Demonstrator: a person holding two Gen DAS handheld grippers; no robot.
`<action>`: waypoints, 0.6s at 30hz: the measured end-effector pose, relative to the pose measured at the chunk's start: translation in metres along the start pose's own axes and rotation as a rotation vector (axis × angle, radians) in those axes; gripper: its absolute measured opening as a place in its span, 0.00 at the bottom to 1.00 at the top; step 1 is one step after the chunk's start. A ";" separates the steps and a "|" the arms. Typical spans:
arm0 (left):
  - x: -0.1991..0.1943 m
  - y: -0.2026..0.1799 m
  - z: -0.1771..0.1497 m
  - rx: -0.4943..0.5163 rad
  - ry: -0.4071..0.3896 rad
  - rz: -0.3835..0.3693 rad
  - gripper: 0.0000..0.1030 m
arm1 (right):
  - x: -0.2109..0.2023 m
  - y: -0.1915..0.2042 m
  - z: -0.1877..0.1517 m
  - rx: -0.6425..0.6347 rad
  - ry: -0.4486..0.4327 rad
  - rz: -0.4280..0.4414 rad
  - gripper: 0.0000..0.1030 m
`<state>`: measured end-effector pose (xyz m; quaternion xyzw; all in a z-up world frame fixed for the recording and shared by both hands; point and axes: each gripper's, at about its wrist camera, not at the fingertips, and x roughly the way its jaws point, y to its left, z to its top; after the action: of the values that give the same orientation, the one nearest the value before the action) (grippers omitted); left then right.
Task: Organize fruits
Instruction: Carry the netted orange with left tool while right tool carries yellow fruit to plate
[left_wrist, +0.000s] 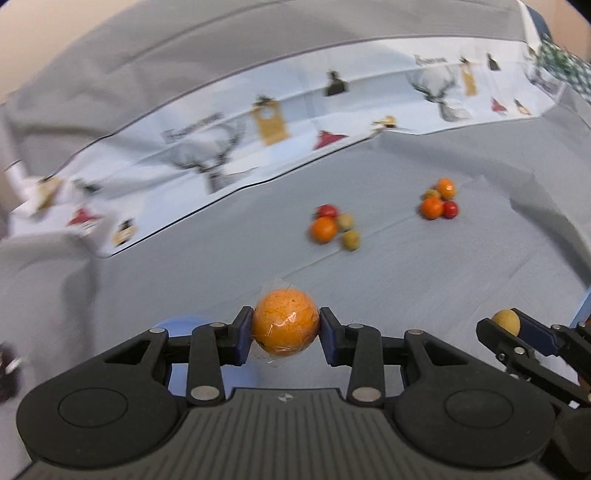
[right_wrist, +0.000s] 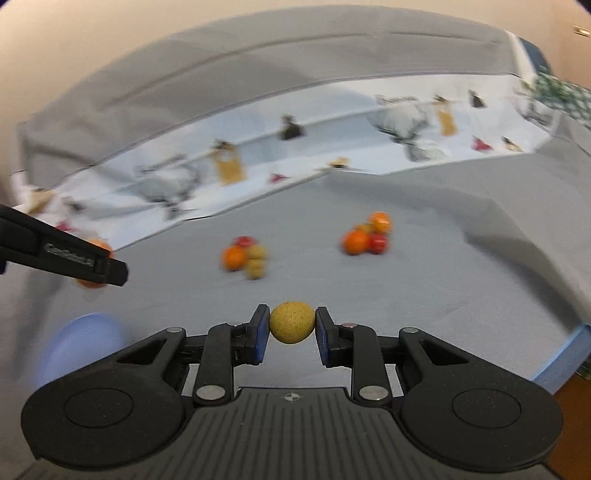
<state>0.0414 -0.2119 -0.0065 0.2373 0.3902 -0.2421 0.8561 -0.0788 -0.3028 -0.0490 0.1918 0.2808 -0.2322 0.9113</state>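
Orange fruit (left_wrist: 285, 325), wrapped in clear film, sits clamped in the left hand-held gripper (left_wrist: 286, 334). The right hand-held gripper (right_wrist: 291, 328) squeezes a small yellow-brown fruit (right_wrist: 291, 322). Two fruit piles (right_wrist: 245, 260) (right_wrist: 367, 232) lie ahead, toward the table's far edge, the left pile nearer the left hand.

Wrapped orange (left_wrist: 285, 322), clear film creased over its skin, clamped off the grey cloth (left_wrist: 406, 266). Small speckled yellow-green fruit (right_wrist: 291, 322) likewise held above that cloth. Two blurred clusters lie on it: near cluster (left_wrist: 332, 226) and far cluster (left_wrist: 440, 199), well apart.
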 end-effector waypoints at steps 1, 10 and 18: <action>-0.012 0.010 -0.008 -0.014 0.002 0.018 0.40 | -0.011 0.008 -0.001 -0.013 0.003 0.027 0.27; -0.102 0.089 -0.090 -0.192 -0.005 0.098 0.40 | -0.084 0.074 -0.013 -0.118 0.027 0.220 0.27; -0.140 0.134 -0.142 -0.325 -0.015 0.135 0.40 | -0.124 0.120 -0.026 -0.261 0.016 0.308 0.27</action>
<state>-0.0381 0.0079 0.0498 0.1196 0.4010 -0.1198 0.9003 -0.1172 -0.1533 0.0322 0.1147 0.2829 -0.0500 0.9510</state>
